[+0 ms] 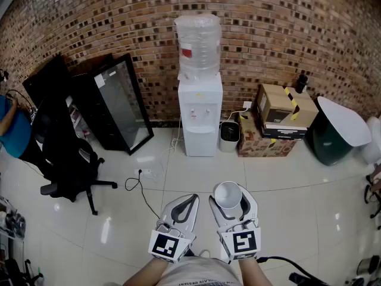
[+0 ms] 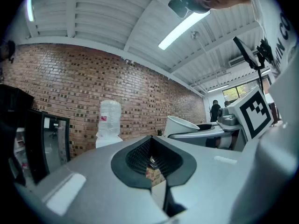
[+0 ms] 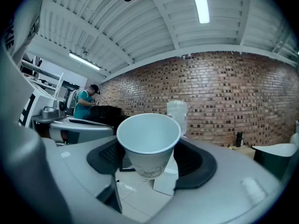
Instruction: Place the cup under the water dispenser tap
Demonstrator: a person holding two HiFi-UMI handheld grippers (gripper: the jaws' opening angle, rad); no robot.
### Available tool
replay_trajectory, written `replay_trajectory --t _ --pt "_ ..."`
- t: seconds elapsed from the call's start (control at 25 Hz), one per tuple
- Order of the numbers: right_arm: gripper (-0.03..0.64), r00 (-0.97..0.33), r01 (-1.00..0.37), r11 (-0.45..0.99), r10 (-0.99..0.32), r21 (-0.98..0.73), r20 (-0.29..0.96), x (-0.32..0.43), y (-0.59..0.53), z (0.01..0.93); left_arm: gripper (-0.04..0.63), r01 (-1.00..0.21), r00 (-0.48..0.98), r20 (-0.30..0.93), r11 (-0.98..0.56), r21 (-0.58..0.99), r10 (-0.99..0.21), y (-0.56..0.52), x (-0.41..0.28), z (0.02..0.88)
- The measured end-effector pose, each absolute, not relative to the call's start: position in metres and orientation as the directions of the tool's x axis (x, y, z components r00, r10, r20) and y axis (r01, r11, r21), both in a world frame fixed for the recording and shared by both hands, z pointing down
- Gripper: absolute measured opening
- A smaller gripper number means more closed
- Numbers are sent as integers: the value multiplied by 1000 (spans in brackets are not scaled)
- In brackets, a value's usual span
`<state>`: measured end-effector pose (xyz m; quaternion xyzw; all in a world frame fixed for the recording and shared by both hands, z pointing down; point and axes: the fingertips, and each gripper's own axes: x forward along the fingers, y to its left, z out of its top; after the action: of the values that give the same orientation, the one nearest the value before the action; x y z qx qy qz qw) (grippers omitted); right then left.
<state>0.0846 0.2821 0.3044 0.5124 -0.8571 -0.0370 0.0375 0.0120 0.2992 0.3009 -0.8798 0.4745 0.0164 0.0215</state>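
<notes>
The cup (image 1: 227, 193) is pinched upright by the right gripper (image 1: 231, 198), well short of the dispenser (image 1: 200, 115), ready for carrying. The left gripper (image 1: 189, 200) is pressed together, empty.

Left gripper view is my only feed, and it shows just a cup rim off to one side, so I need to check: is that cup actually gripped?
Observer: Yes. The right gripper has its jaws closed on the cup, which stands upright and empty.
Operator: Anything on the floor towards the dispenser?
Observer: The head view shows a black cable lying on the tiles, left of the straight line to the water dispenser.
Operator: What flanks the dispenser?
Observer: A small white bin stands at its right, with cardboard boxes beyond.
</notes>
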Motion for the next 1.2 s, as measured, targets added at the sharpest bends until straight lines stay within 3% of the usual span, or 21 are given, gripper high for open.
replay_trajectory --t 1.2 --pt "328 -498 -855 508 -861 108 107 63 146 335 -8 -827 559 0 -558 77 -829 154 -1 332"
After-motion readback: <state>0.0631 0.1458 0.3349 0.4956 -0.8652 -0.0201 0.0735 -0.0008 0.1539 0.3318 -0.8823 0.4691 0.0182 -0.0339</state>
